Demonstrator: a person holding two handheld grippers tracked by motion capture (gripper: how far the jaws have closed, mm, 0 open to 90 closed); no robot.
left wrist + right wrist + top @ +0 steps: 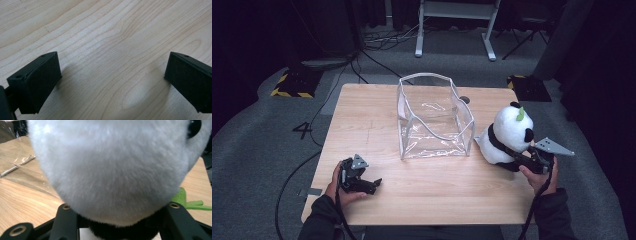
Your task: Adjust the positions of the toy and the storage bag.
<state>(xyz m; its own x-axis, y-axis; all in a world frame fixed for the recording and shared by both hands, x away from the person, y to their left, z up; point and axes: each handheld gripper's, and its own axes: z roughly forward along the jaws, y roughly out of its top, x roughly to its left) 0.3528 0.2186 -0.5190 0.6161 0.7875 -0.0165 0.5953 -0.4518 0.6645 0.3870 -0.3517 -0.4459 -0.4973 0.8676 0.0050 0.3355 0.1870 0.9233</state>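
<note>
A: Setting: a pale wooden counter [377, 105] on grey carpet, the room behind it dark, with cables and a white stand's legs at the back. What stands at mid-counter?

B: A clear plastic bag [434, 117], upright with its mouth open to the top and its rim held in shape by a white edge. Judged from that, it is placed to receive something dropped in from above.

A: And the thing in hand?

B: A plush panda [508, 134], sitting on the counter just to the right of the bag, near the right edge. The right gripper [523, 161] comes at it from the near side, low on the body. In the right gripper view the fingers [67, 221] pinch the dark band below the white head, one on each side, with plush bulging over them. A low hold probably keeps the soft head from folding when lifted.

A: The other hand?

B: The left gripper [373, 185] rests near the counter's front left, well apart from bag and panda. Its fingers [37, 82] are spread wide over bare wood, holding nothing, seemingly in reserve to steady the bag.
</note>
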